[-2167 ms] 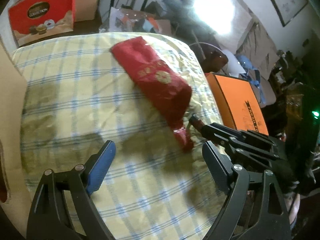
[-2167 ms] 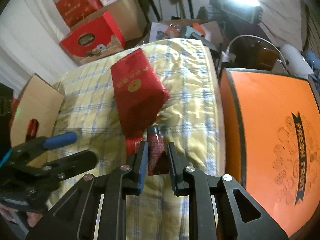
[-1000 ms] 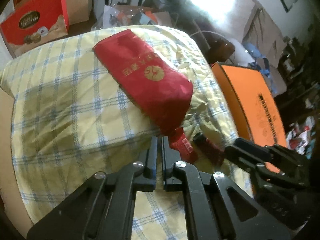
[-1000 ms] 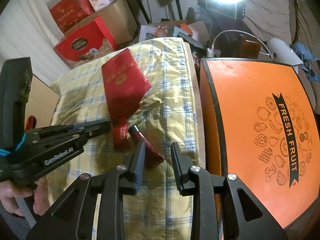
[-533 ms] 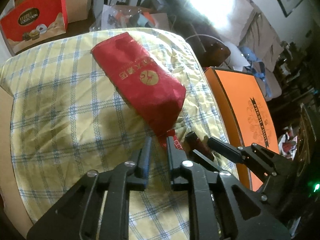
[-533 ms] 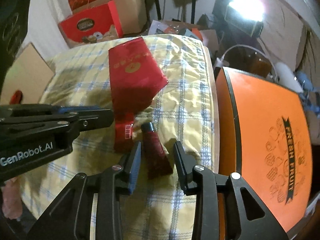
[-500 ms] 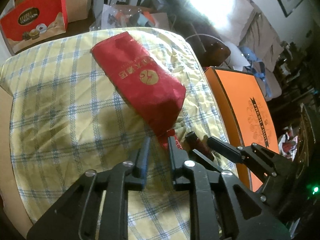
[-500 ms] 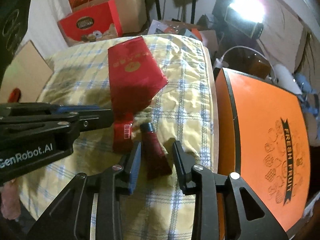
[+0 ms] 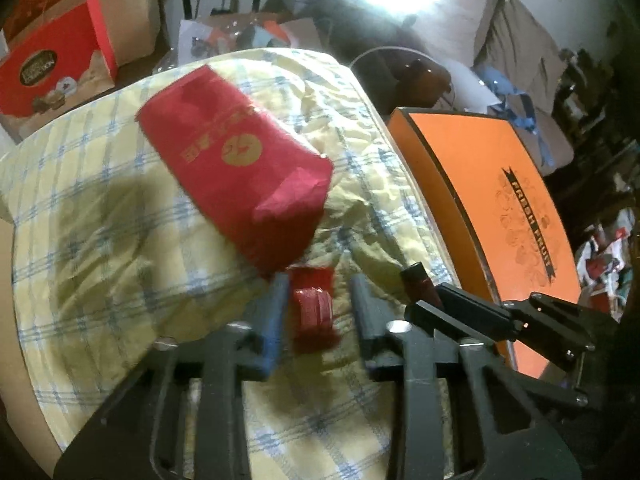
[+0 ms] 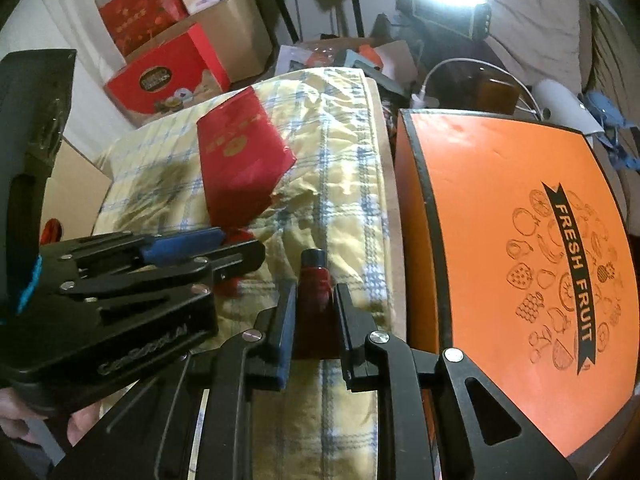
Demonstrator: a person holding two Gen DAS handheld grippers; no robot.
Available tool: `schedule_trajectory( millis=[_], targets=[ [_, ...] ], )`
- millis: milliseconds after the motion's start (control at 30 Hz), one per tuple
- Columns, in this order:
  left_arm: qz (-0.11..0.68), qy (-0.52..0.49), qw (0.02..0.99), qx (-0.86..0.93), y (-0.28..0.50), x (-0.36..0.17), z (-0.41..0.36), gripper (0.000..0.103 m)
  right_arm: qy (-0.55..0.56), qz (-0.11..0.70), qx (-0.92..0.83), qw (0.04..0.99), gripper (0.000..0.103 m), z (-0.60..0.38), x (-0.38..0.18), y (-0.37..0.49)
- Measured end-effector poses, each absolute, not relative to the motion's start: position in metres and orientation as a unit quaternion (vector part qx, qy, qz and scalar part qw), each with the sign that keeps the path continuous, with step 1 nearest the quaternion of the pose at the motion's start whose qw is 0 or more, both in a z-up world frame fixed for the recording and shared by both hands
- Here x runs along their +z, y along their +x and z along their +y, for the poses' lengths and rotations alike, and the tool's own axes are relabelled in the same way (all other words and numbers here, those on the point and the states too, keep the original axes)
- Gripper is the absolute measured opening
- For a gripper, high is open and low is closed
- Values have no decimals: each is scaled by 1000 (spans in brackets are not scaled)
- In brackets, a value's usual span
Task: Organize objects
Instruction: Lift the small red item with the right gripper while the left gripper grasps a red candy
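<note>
Red tube: lying on the checked cloth, cap away from the camera, clamped between the right gripper fingers.
Red sachet: on the cloth below the red bag, framed by the left gripper, jaws apart, no contact seen.
Orange box: just beside the cloth.

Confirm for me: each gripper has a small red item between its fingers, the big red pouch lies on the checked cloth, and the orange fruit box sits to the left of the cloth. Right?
Not quite. The orange fruit box sits to the right of the checked cloth, as the right wrist view shows. The rest holds: the left gripper and right gripper each straddle a small red item, and the big red pouch lies on the cloth.
</note>
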State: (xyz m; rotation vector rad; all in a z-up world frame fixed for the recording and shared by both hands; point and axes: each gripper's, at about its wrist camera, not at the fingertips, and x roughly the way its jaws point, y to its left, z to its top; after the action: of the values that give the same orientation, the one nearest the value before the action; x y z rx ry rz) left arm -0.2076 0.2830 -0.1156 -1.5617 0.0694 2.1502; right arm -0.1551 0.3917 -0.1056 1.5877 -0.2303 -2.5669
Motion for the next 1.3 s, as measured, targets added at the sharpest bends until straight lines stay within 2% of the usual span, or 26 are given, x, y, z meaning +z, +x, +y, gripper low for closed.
schedule_trajectory(
  millis=[33,133,433,467,500,533,567,600,633,833,867,900,933,1300],
  targets=[
    [29,-571,239,785,-208,-117,284,7,524,-77,-846,57,18,391,-105,-154],
    [37,-566,241,788,-206,-118,282,2,520,-83,-848,59,18,392,-101,-152],
    [22,-557,259,789,-199,-110,264,2,508,-83,-855,64,18,387,-86,-143],
    [23,-556,265,788,-197,-108,265,4,508,-84,-855,64,18,387,-86,-141],
    [26,-556,269,786,-195,-108,264,14,508,-85,-855,63,18,388,-85,-139],
    [30,-553,272,787,-193,-107,263,32,507,-87,-855,63,18,389,-85,-138],
    [33,-550,274,788,-191,-107,262,41,507,-89,-855,62,18,390,-85,-136],
    [34,-547,276,790,-189,-106,262,48,506,-91,-855,61,18,391,-84,-136],
    [41,-544,276,791,-187,-107,263,48,506,-94,-855,60,18,392,-84,-135],
    [89,-530,270,799,-174,-115,274,46,505,-107,-854,54,18,400,-84,-132],
    [102,-525,268,802,-173,-116,276,40,505,-108,-854,53,18,400,-84,-132],
    [113,-519,265,805,-171,-116,277,25,506,-108,-854,52,18,401,-84,-132],
    [126,-514,263,807,-169,-116,279,16,506,-108,-854,52,18,401,-83,-132],
    [60,-517,274,808,-172,-94,247,16,496,-112,-858,70,18,389,-69,-135]
  ],
)
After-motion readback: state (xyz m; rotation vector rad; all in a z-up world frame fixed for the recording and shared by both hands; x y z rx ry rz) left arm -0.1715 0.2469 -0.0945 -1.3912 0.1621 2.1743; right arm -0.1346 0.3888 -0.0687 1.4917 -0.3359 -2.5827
